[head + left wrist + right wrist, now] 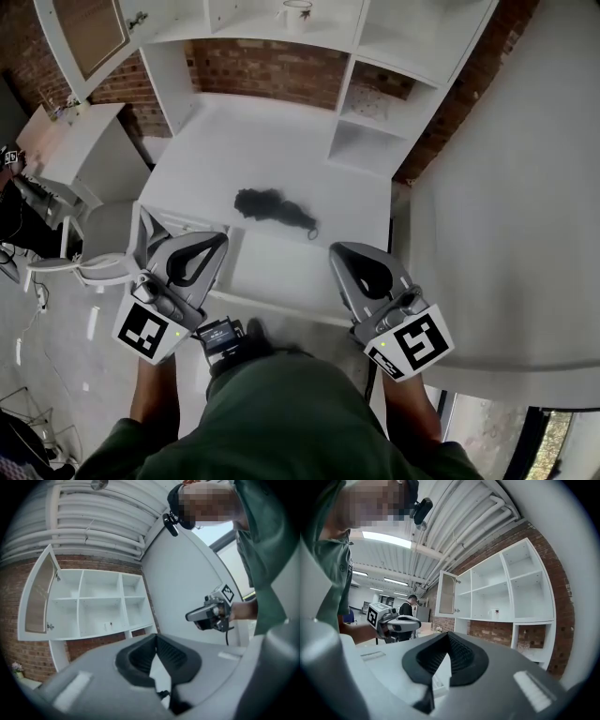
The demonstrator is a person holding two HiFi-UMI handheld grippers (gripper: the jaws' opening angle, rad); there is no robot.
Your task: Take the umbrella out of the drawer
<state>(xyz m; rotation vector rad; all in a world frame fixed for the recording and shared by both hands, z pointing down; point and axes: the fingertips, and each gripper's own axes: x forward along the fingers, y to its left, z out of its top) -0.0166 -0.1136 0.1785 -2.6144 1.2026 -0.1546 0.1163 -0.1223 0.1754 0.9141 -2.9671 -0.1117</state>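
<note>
The black folded umbrella [272,206] lies on the white desk top [244,141], near its front edge. Just below that edge a white drawer [281,272] stands pulled out, and its inside looks bare. My left gripper [212,246] hovers over the drawer's left side, shut with nothing in it. My right gripper [341,253] is over the drawer's right side, also shut and empty. Both point level, well short of the umbrella. In the left gripper view the closed left gripper [156,640] faces the right gripper [211,613]. In the right gripper view the closed right gripper [449,638] faces the left gripper [391,620].
White shelf cubbies [375,103] rise behind and to the right of the desk against a brick wall [272,70]. A mug [298,11] stands on an upper shelf. A cabinet door [89,33] hangs open at the left. A white chair [66,267] and a person [408,605] are further off.
</note>
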